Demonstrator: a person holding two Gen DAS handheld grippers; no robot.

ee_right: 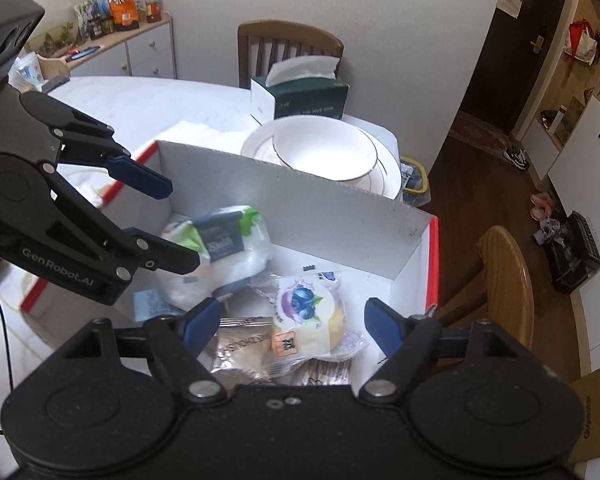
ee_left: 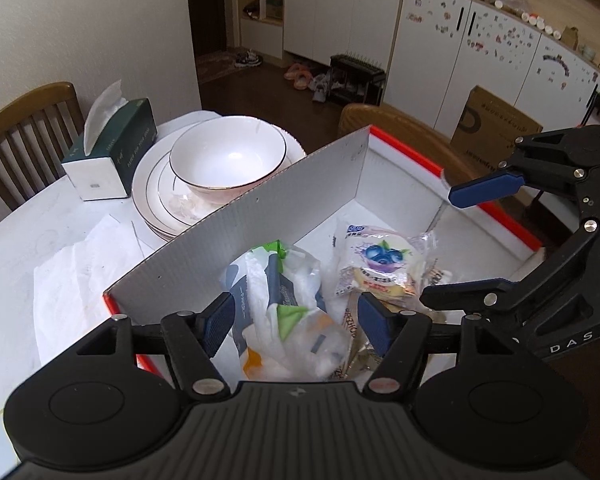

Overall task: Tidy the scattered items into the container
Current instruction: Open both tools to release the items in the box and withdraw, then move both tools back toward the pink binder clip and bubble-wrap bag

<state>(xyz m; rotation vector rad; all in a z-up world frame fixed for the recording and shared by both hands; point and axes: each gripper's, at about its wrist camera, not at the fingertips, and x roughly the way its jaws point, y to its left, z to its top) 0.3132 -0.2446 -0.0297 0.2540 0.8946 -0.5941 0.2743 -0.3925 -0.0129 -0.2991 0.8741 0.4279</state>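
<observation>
While both tongs hang released over the box (ee_left: 260, 216) — left tongs (ee_left: 296, 322), right tongs (ee_right: 292, 322) — the snack packets (ee_right: 304, 312) lie inside; a careless withdrawal could snag the wipes pack (ee_left: 284, 300) and drag it out.

Left tool (ee_left: 298, 322) and right tool (ee_right: 294, 322) both gape, side by side.
</observation>
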